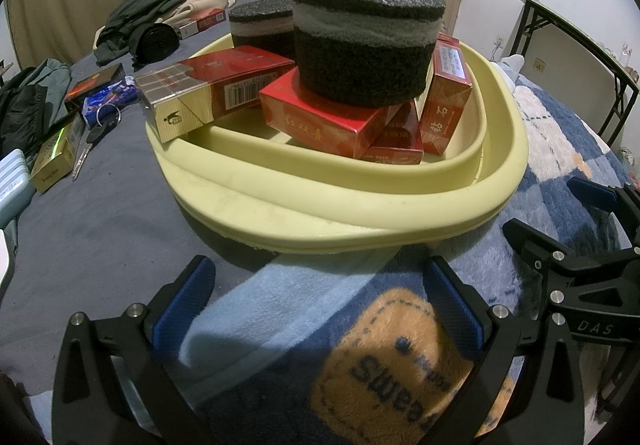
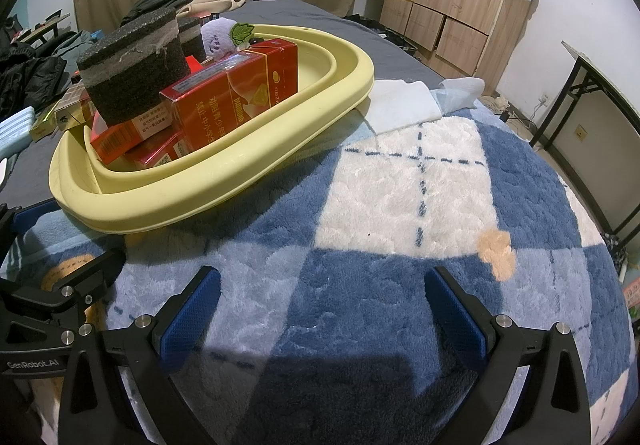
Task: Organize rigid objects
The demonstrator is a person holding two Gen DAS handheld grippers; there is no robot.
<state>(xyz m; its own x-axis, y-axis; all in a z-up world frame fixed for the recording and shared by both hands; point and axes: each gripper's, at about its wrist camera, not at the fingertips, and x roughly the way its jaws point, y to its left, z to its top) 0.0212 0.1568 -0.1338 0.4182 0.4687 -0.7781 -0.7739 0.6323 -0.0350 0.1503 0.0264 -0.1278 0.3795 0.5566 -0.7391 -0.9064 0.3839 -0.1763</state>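
Cigarette packs (image 1: 332, 117) fill the pale yellow basin (image 1: 320, 205), which sits on the bed straight ahead of the left claw (image 1: 320, 309) and ahead-left of the right claw (image 2: 322, 309). Far left of the left claw, loose packs (image 1: 52, 161) and a key (image 1: 86, 149) lie on the grey sheet, partly cut off by the lens edge. One gold-and-red pack (image 1: 208, 93) overhangs the basin's left rim, its barcode showing. A round dark sponge block (image 1: 364, 41) sits on the red packs; a second block (image 1: 260, 29) stands half hidden behind it. Chinese lettering on the packs is mostly too small to read; "Diamond" shows on one pack (image 2: 240, 97) in the right view. A purple plush (image 2: 218, 35) peeks from behind.

Both claws hover level over the blue checked blanket (image 2: 400, 205), jaws spread wide, gripping nothing. "DAS" marks the right claw's body, "GenRobot.AI" the left's. The blanket patch reads "Sweats", partly blurred.
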